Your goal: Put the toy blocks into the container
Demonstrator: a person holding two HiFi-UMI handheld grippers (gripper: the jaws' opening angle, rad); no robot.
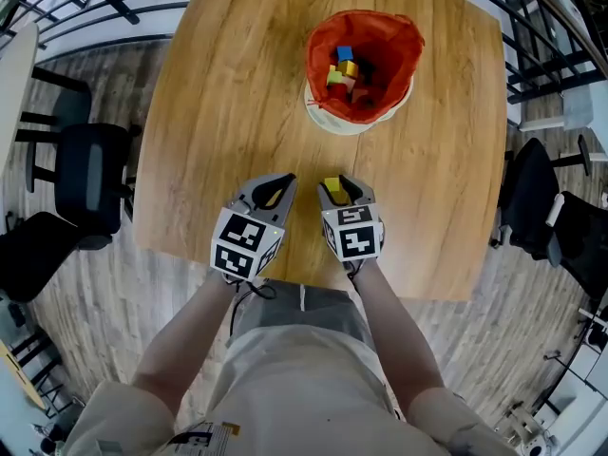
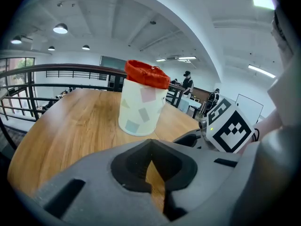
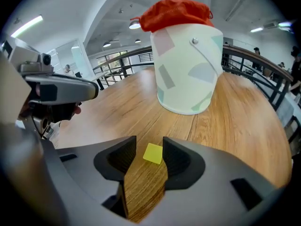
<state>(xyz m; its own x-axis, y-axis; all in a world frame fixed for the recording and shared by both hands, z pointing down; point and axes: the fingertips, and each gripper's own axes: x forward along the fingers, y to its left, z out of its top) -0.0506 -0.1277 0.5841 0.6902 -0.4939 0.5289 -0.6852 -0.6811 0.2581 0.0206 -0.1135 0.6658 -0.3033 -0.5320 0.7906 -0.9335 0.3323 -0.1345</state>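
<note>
A white container [image 1: 359, 119] with a red liner holds several coloured blocks [image 1: 344, 69] at the far middle of the wooden table [image 1: 218, 84]. It also stands ahead in the left gripper view [image 2: 141, 107] and the right gripper view [image 3: 188, 79]. A small yellow block [image 1: 332, 184] lies flat on the table near the front edge. My right gripper [image 1: 335, 187] is open around it; the yellow block [image 3: 153, 153] sits between the tips of the right gripper [image 3: 149, 147], close to the right jaw, with a gap on the left. My left gripper [image 1: 282, 182] hangs beside it, shut and empty, the left gripper's [image 2: 150, 145] tips meeting.
Black chairs stand on the floor at the left [image 1: 85, 179] and at the right [image 1: 541, 207] of the table. A dark railing [image 2: 56, 72] runs behind it. The table's near edge [image 1: 285, 278] is just under my wrists.
</note>
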